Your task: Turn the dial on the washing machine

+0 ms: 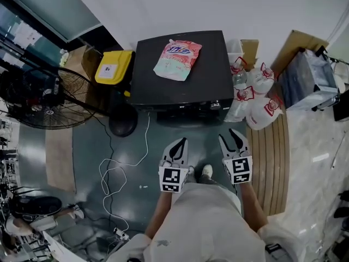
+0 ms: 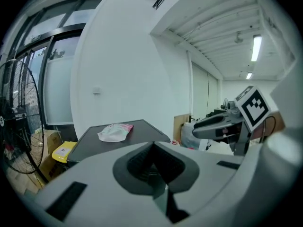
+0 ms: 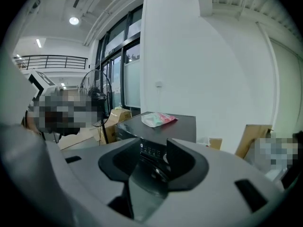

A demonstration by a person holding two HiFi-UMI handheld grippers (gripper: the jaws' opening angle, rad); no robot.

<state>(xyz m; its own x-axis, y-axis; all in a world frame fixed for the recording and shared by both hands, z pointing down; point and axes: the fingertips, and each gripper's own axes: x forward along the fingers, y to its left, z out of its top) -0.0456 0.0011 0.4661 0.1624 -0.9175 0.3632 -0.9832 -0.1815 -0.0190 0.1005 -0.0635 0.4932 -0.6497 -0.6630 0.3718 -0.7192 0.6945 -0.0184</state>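
Grey-green floor (image 1: pixel 90 141) underfoot, white cable (image 1: pixel 148 132) trailing toward seven o'clock. At twelve o'clock against a white wall: black washing machine (image 1: pixel 212 64), pink detergent pouch (image 1: pixel 177 59) flat on its lid, front control panel (image 1: pixel 185 106) with the dial facing both grippers, well apart from them. At ten o'clock a yellow-lidded bin (image 1: pixel 113 67) and a standing fan (image 1: pixel 52 100); at two o'clock white bags (image 1: pixel 256 94).

Left gripper (image 1: pixel 184 141): jaws pressed together, holding nothing. Right gripper (image 1: pixel 228 135): jaws a narrow slit apart, empty.

Only in the right gripper view: panel buttons framed in that slit, a mezzanine railing (image 3: pixel 52 60). Only in the left gripper view: ceiling strip lights (image 2: pixel 256 48).
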